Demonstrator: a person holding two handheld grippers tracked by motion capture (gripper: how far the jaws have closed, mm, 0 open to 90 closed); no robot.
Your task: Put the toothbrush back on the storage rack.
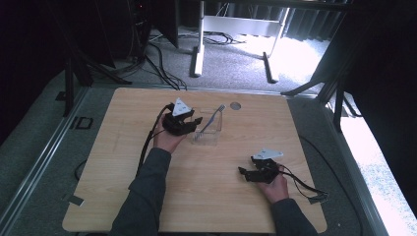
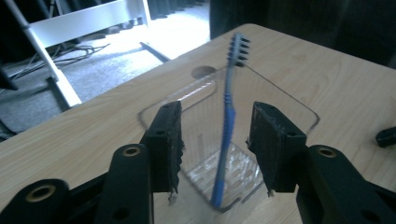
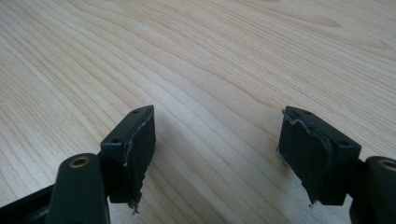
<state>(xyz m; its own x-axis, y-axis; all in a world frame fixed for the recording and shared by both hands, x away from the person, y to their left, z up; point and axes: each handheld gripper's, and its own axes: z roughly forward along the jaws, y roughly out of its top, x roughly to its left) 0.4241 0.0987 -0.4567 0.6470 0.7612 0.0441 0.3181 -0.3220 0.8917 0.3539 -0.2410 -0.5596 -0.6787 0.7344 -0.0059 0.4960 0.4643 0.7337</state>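
Observation:
A clear plastic cup [image 1: 210, 132] stands on the wooden table [image 1: 123, 162], a little past its middle. A blue toothbrush [image 1: 212, 118] leans in the cup with its bristle head up. My left gripper [image 1: 195, 121] is open right beside the cup's left side. In the left gripper view its jaws stand apart just short of the cup [image 2: 280, 100], and the toothbrush [image 2: 227, 126] shows between them, untouched. My right gripper [image 1: 244, 172] is open low over bare wood at the right front. Nothing sits between the right gripper's [image 3: 217, 156] jaws.
A round cable hole [image 1: 235, 105] is set in the table just behind the cup. Cables trail from both grippers across the table. Beyond the far edge are a white desk frame [image 1: 231, 24], floor cables and dark curtains.

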